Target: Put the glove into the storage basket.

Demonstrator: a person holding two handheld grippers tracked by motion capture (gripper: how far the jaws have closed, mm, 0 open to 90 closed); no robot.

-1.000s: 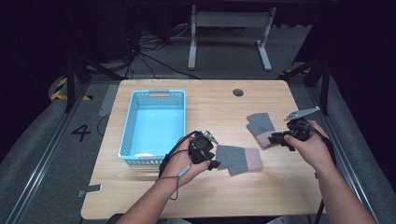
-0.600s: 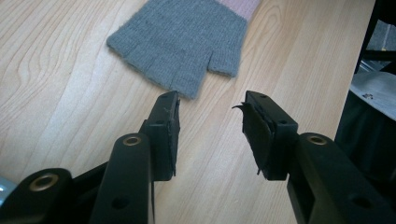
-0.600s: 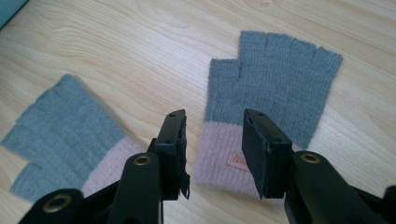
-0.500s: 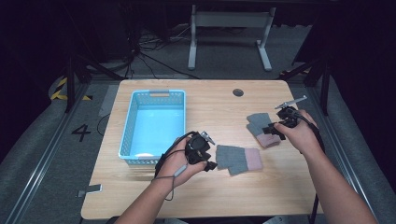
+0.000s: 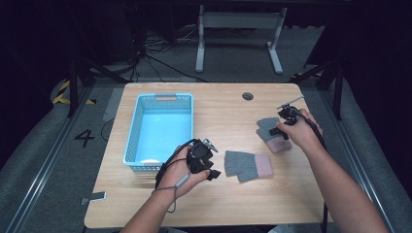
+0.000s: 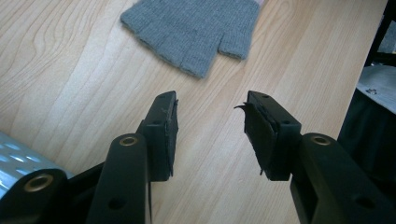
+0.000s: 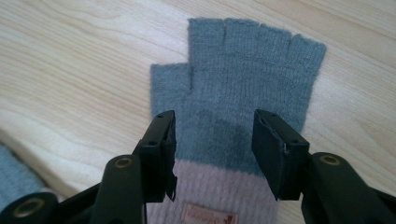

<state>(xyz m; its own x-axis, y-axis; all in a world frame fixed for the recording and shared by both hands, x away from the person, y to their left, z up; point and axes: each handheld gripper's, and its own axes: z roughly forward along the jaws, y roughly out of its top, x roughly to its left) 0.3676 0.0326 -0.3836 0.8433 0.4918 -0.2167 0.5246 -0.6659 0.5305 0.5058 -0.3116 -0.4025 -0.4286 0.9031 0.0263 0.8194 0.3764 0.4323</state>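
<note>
Right gripper moved over far glove; blue basket holds nothing.

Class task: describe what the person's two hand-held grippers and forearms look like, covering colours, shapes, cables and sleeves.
Both tools are black. The left hand-held gripper has two blocky jaws with flat pads and brass-coloured pivot pins; the right hand-held gripper matches it. A thin black cable loops from the left one at the wrist. The forearms are bare, with no sleeves in view.

A lab-like recording space; dark surround, floor cables, a numbered floor mark, one wooden table.
</note>
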